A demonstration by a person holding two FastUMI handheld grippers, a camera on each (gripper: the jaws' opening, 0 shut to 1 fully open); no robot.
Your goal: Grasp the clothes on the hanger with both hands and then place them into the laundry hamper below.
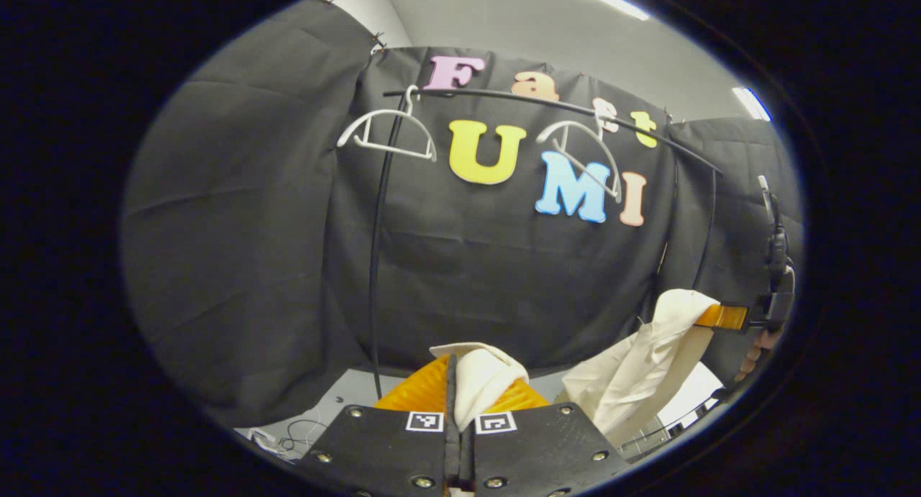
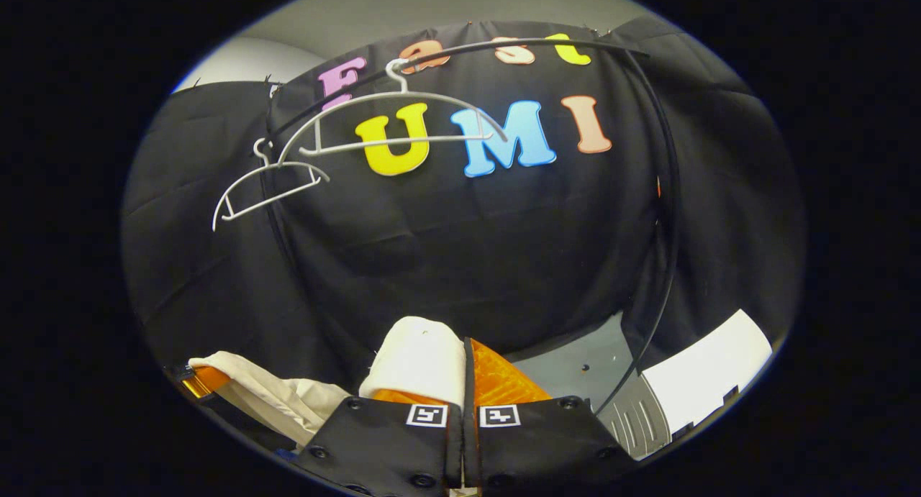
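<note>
My left gripper [image 1: 460, 393] is pinching a fold of the cream garment [image 1: 478, 382] between its orange fingers [image 1: 421, 388], which are pressing together with the cloth bunching up above them. My right gripper [image 2: 464, 378] is doing the same, its orange fingers [image 2: 504, 382] closing tight on another roll of the garment [image 2: 421, 357] that is bulging over the left finger.

In the left gripper view the cloth is hanging slack off to the right, where the other gripper [image 1: 723, 316] is holding its far end, with part of a hand [image 1: 755, 353] showing behind it. In the right gripper view the cloth is draping low on the left toward the other gripper [image 2: 196, 382].

Above, I am seeing two bare white hangers [image 1: 388, 131] hanging from the black rail [image 1: 504, 101] (nothing is hanging on either of them), one near the rail's left end and one [image 1: 583, 148] farther right; the right gripper view is showing them too [image 2: 392, 116]. A white, ribbed hamper [image 2: 683, 385] is sitting low on the right, beside the rack's black upright [image 2: 665, 252]. The grey floor [image 2: 575, 364] is lying beyond my fingers.
</note>
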